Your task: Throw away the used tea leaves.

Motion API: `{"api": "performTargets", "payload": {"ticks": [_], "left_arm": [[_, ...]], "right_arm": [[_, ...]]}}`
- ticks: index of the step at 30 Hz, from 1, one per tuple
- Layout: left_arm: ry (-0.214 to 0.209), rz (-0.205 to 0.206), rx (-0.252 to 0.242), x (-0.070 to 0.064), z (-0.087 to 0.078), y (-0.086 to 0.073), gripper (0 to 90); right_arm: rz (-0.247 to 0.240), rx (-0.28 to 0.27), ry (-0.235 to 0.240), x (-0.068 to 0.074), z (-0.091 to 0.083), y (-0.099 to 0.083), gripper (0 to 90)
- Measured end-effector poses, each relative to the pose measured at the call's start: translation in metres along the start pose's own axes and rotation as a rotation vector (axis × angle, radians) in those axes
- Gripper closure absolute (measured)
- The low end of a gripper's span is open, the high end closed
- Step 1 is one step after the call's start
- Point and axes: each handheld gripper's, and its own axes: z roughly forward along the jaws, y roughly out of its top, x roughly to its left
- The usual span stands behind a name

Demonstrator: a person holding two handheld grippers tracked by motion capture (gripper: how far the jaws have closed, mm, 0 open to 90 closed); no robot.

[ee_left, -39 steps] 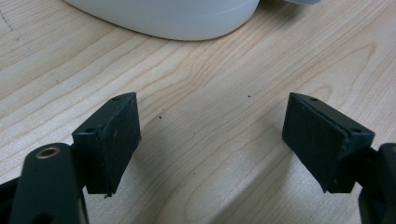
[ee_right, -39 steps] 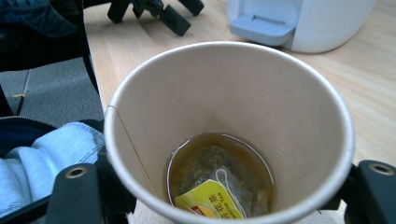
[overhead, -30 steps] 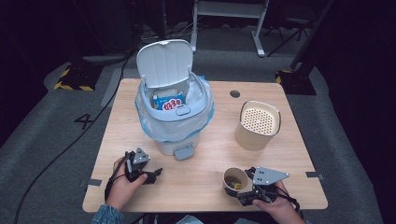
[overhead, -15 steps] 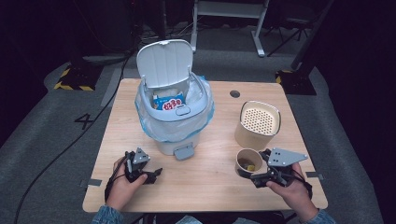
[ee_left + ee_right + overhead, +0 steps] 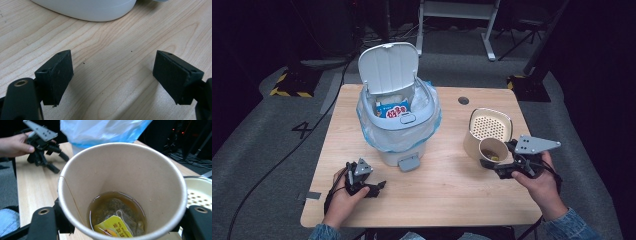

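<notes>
your right tongs (image 5: 497,167) clamp paper cup (image 5: 492,151) | cup upright, mouth up | left tongs (image 5: 112,75) apart on counter (image 5: 447,185)

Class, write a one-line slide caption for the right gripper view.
Right gripper holds a beige paper cup of brown tea with a yellow-tagged teabag.

You see a brightly lit table (image 5: 447,200) against dark surroundings, soft shadows under the jaws, slight softness at the paper cup (image 5: 120,187) rim.
</notes>
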Motion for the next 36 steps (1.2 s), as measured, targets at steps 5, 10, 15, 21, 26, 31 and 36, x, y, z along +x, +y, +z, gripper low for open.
{"api": "performTargets", "payload": {"ticks": [5, 10, 15, 21, 26, 31, 36], "left_arm": [[-0.003, -0.008, 0.002, 0.001, 0.001, 0.001, 16.9], [0.0, -0.003, 0.001, 0.003, 0.001, 0.002, 16.8], [-0.003, -0.008, 0.001, 0.003, 0.002, 0.002, 16.7], [-0.005, -0.003, 0.002, 0.004, 0.002, 0.002, 16.7], [-0.005, -0.002, 0.002, 0.004, 0.002, 0.002, 16.7], [-0.005, -0.002, 0.002, 0.004, 0.002, 0.002, 16.7], [-0.004, -0.002, 0.001, 0.004, 0.002, 0.002, 16.6]], "right_arm": [[0.014, -0.006, -0.026, -0.014, -0.006, 0.009, 30.6], [0.013, -0.005, -0.062, -0.027, -0.012, 0.021, 30.6], [0.008, -0.002, -0.09, -0.042, -0.016, 0.031, 30.6], [0.02, -0.005, -0.125, -0.061, -0.02, 0.041, 30.6], [0.025, -0.003, -0.155, -0.075, -0.02, 0.047, 30.5], [0.002, 0.024, -0.196, -0.087, -0.018, 0.048, 30.5], [-0.02, 0.062, -0.227, -0.097, -0.011, 0.046, 30.5]]}}
